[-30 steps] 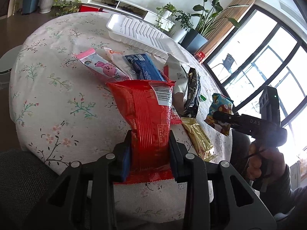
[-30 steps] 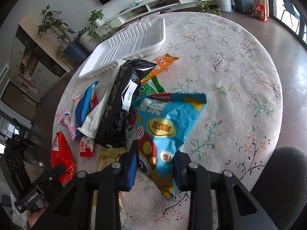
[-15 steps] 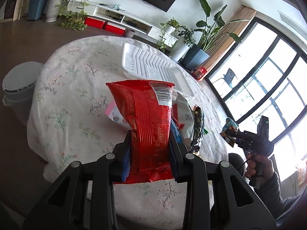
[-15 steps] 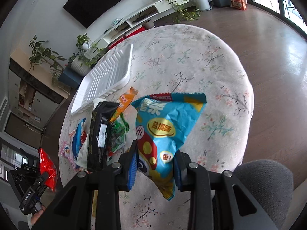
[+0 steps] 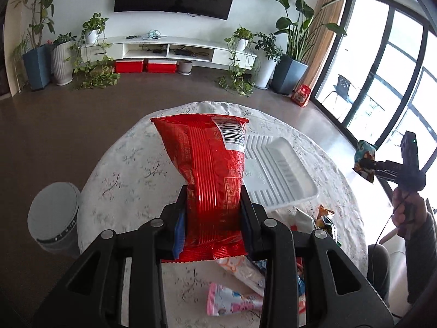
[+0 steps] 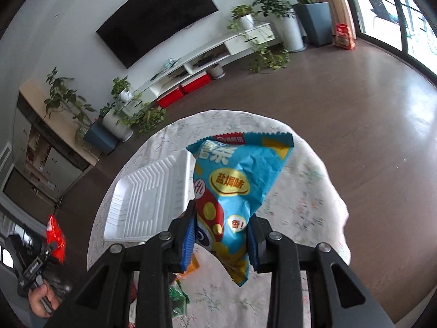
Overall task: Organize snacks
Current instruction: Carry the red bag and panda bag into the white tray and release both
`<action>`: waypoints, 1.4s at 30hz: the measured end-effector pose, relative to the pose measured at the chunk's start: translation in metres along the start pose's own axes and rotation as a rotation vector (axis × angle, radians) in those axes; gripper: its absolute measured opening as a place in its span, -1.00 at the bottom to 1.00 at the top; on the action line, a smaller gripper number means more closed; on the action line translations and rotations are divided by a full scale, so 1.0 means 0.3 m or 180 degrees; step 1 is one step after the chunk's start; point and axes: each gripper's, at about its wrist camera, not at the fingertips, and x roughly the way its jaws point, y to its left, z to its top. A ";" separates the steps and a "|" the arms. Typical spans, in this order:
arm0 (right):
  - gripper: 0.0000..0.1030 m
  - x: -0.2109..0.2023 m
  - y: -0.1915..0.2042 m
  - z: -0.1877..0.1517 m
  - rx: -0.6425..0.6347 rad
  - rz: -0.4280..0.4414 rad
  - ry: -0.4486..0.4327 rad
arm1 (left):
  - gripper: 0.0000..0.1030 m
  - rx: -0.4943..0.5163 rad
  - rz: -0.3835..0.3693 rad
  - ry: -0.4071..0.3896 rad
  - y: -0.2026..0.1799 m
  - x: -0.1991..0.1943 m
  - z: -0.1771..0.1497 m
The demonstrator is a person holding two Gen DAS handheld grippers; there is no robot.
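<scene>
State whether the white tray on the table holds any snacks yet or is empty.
Empty, as far as visible. The white tray shows only bare ribbed bottom in both views; the red packet and blue packet hide part of it.

The red packet (image 5: 210, 180) hides the white tray's (image 5: 284, 175) left side.

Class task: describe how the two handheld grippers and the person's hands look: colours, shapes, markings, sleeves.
Both the left gripper and the right gripper are matte black plastic, with angular triangular cut-out fingers, silver pivot screws and blue pads at the fingertips. The right one's body shows a small green light. The right hand wears a dark grey sleeve.
</scene>
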 end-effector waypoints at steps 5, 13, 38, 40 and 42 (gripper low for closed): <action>-0.34 0.206 0.193 0.046 -0.0383 0.0345 0.0446 | -0.41 0.0170 -0.0135 0.0317 -0.028 0.241 0.093; -0.34 0.463 0.331 0.058 -0.0720 0.0444 0.0920 | -0.41 0.0224 -0.0033 0.0812 -0.030 0.574 0.051; 0.04 0.688 0.301 0.029 -0.0987 -0.0049 0.1205 | -0.06 0.0387 0.0254 0.1070 -0.096 0.694 0.004; 0.10 0.685 0.301 0.029 -0.0983 -0.0021 0.1183 | 0.15 0.0372 0.0286 0.1028 -0.089 0.691 0.009; 0.16 0.682 0.307 0.028 -0.1005 -0.0020 0.1180 | 0.18 0.0327 0.0286 0.0976 -0.079 0.684 0.018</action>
